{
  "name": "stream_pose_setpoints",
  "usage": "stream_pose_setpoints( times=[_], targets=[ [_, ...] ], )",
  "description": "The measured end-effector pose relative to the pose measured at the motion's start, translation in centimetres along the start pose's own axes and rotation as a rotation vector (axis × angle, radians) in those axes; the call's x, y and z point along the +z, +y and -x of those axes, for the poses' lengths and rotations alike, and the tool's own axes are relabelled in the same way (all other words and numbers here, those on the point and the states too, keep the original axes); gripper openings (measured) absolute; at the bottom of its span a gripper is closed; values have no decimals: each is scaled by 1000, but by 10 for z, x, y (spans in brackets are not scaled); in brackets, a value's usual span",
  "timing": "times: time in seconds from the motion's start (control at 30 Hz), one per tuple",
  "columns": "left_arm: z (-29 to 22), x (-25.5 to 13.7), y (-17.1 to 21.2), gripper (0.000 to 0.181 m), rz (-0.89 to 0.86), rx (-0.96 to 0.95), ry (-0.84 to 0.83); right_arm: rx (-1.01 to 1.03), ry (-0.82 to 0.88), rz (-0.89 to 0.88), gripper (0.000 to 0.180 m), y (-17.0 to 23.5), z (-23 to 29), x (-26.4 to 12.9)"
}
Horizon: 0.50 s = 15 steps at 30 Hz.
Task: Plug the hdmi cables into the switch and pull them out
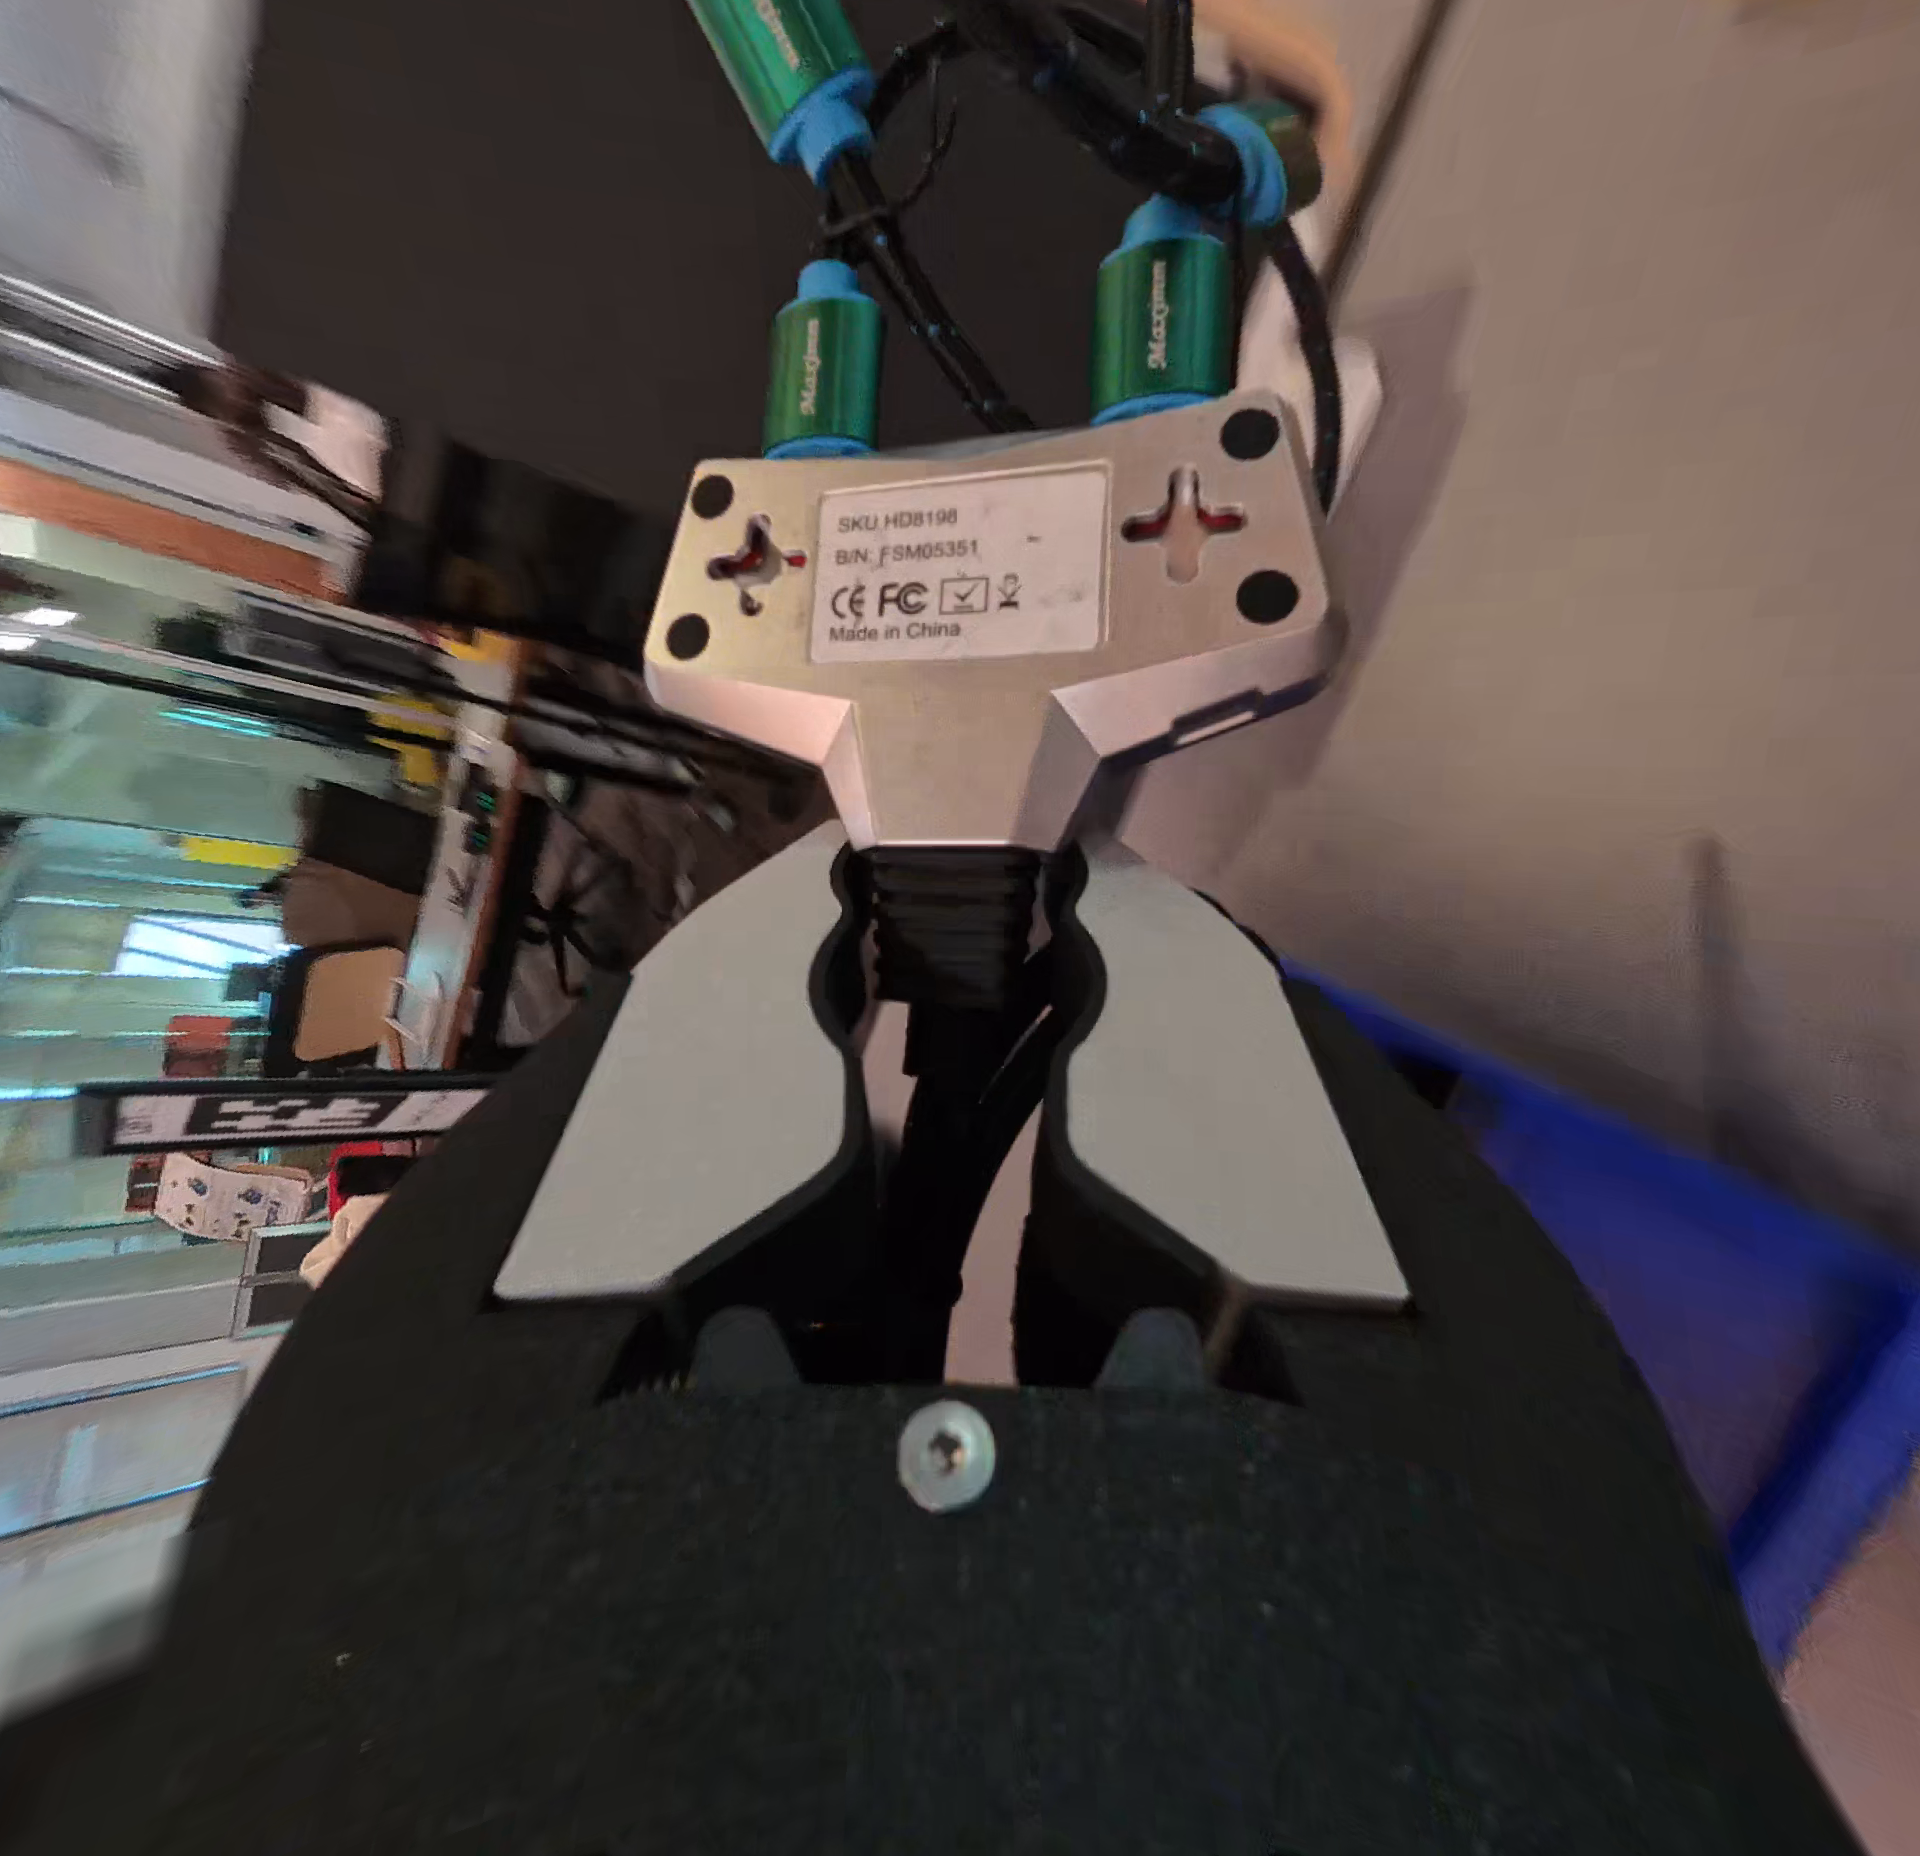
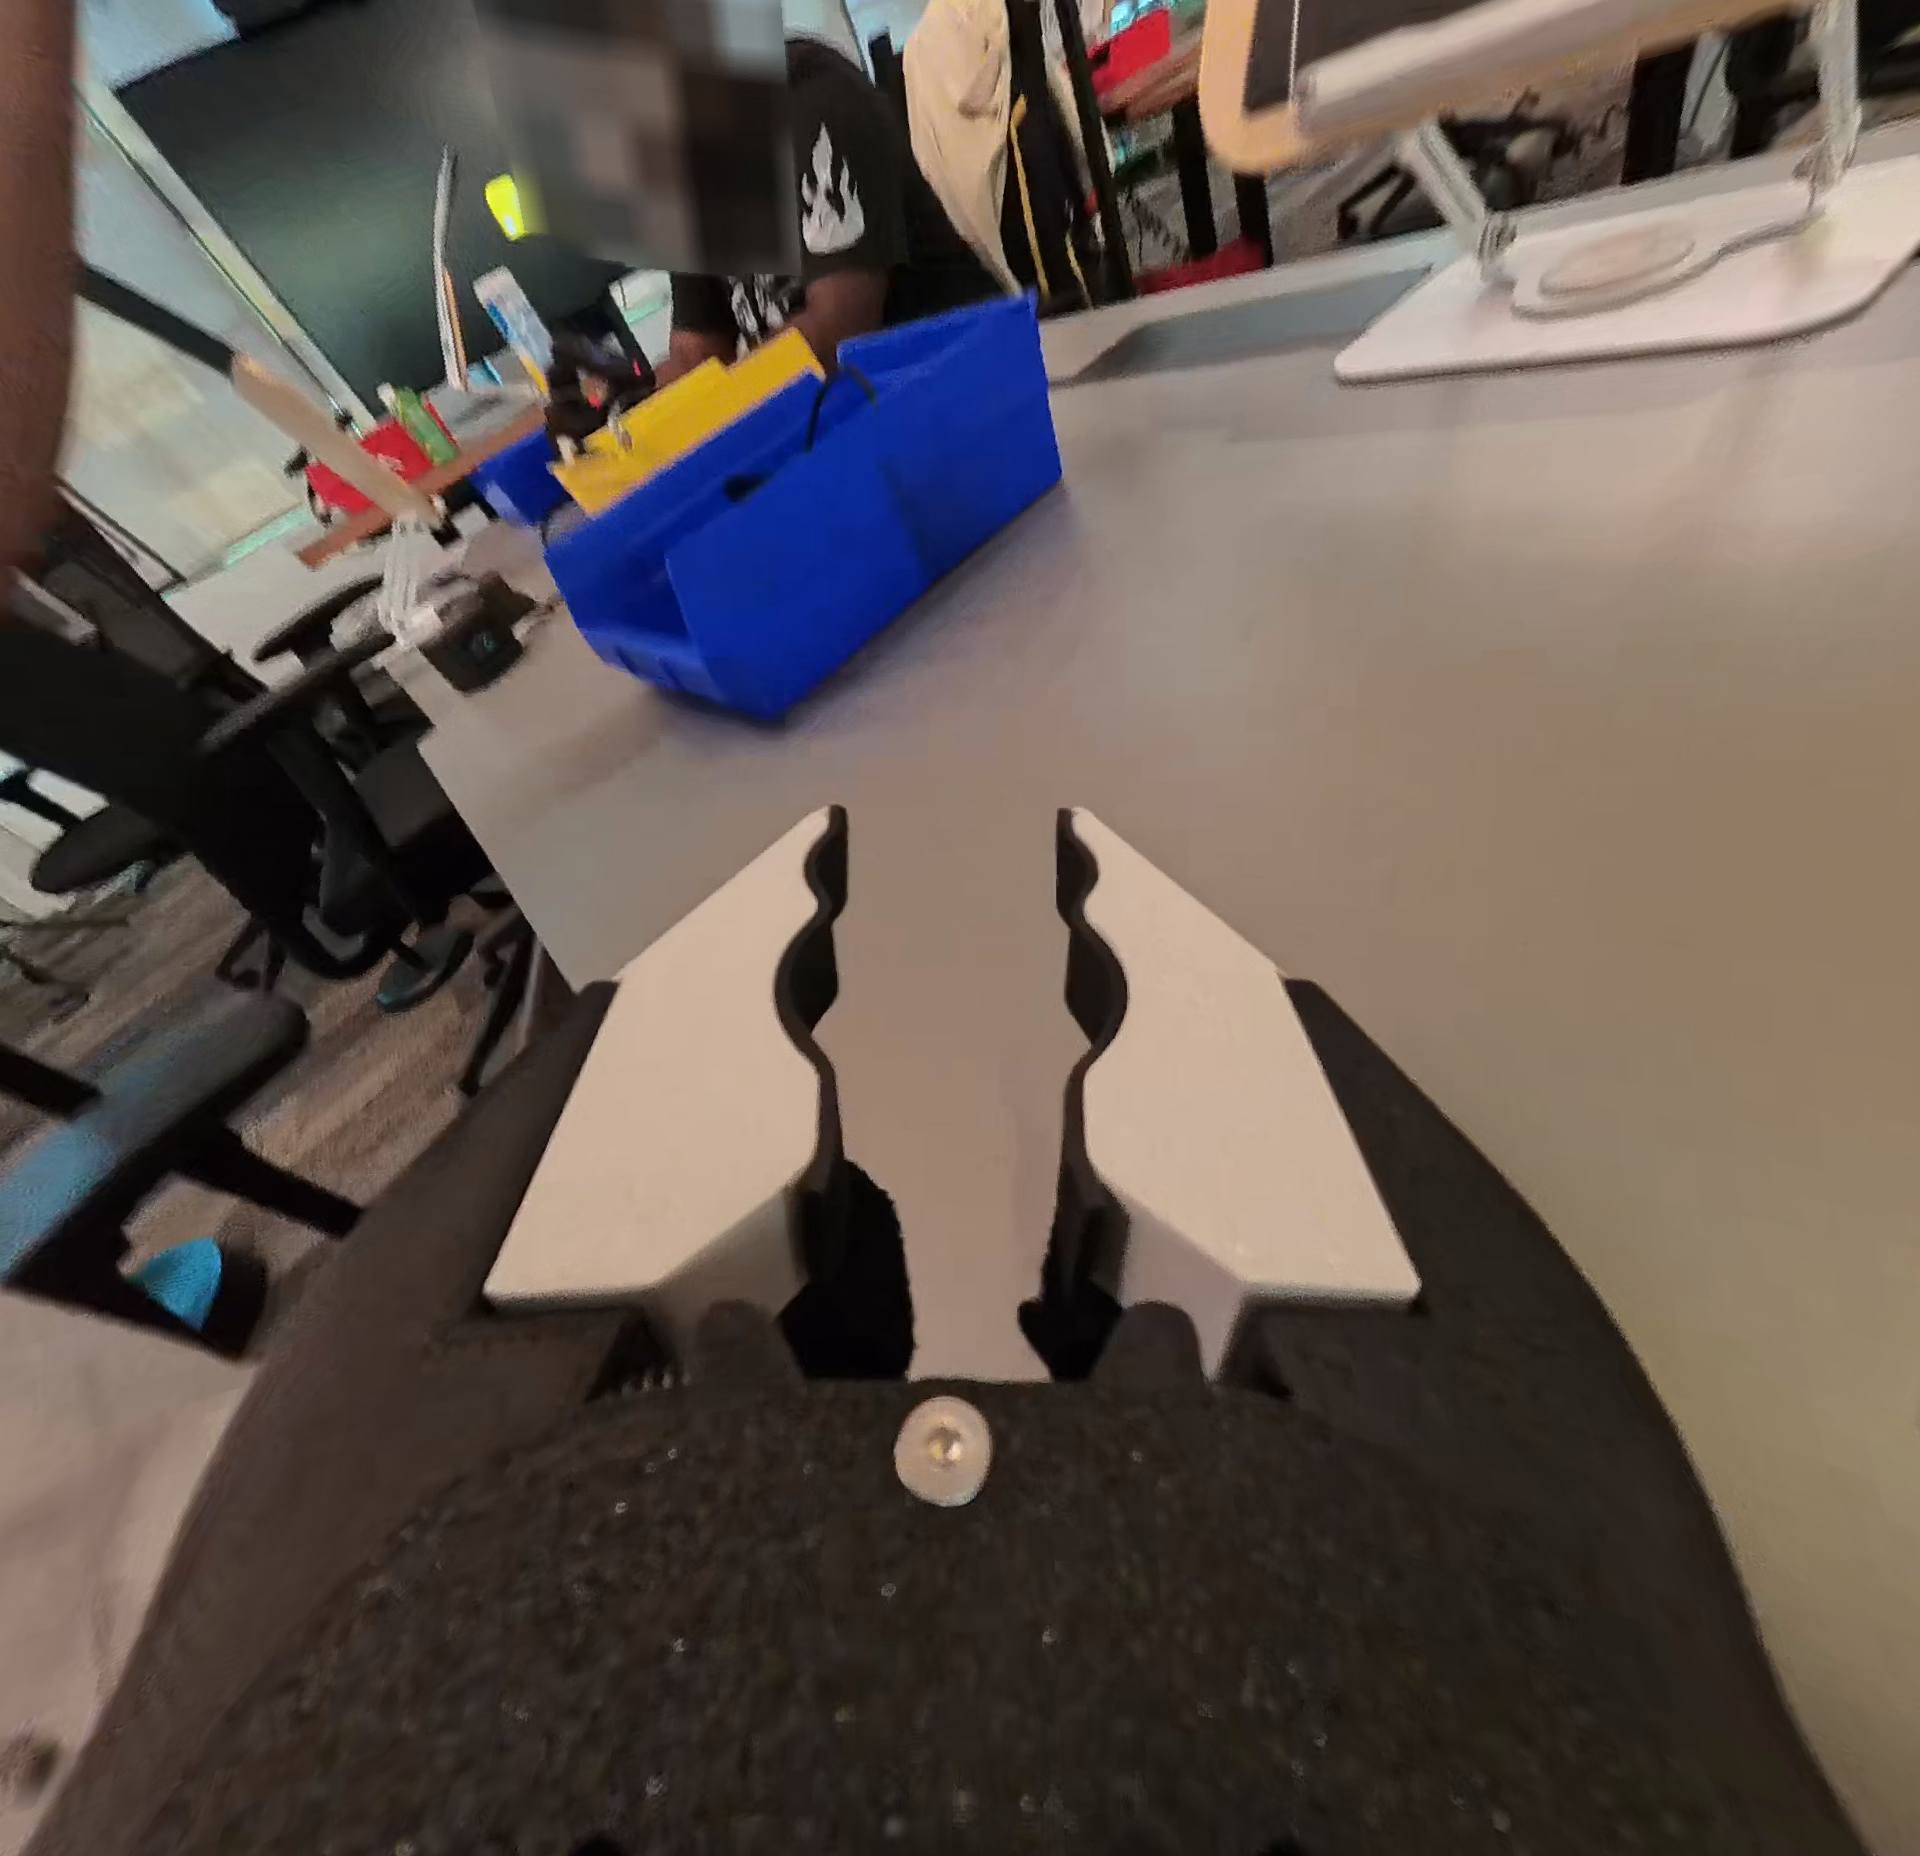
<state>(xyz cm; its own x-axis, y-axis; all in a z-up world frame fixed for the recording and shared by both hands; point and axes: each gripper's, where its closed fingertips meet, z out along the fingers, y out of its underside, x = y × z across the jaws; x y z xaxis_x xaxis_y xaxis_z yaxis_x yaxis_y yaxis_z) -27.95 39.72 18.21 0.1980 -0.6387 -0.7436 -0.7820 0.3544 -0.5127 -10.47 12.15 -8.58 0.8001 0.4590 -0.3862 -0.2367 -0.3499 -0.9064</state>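
While left tongs (image 1: 951,923) grip switch (image 1: 977,601), blue bin (image 2: 831,549) near.

Ahead of the left tool (image 1: 958,871), the cables (image 1: 1164,40) run off the top edge. The switch (image 1: 977,601) hides its plug sockets, and the room left of it is smeared by blur.

Grey table (image 2: 1403,726) under blue bin (image 2: 831,549)

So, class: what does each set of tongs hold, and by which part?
Left tongs grip the switch by its black ribbed cable collar; right tongs hold nothing.
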Motion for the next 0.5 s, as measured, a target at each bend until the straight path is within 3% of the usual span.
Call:
stream_pose_setpoints(
  times=[0.13, 0.27, 0.4, 0.5],
  targets=[
    [-57, -15, -55, 32, -277, -270, -188, 30, -66, -189, 49, -83, 29, 18],
    [-136, -8, -80, 32, -408, -473, -250, 20, -119, -325, 51, -163, 51, 36],
    [-202, 6, -93, 32, -445, -545, -281, 11, -157, -333, 52, -185, 66, 51],
    [-235, 15, -104, 32, -431, -445, -277, -14, -145, -327, 42, -178, 65, 57]
  ],
)
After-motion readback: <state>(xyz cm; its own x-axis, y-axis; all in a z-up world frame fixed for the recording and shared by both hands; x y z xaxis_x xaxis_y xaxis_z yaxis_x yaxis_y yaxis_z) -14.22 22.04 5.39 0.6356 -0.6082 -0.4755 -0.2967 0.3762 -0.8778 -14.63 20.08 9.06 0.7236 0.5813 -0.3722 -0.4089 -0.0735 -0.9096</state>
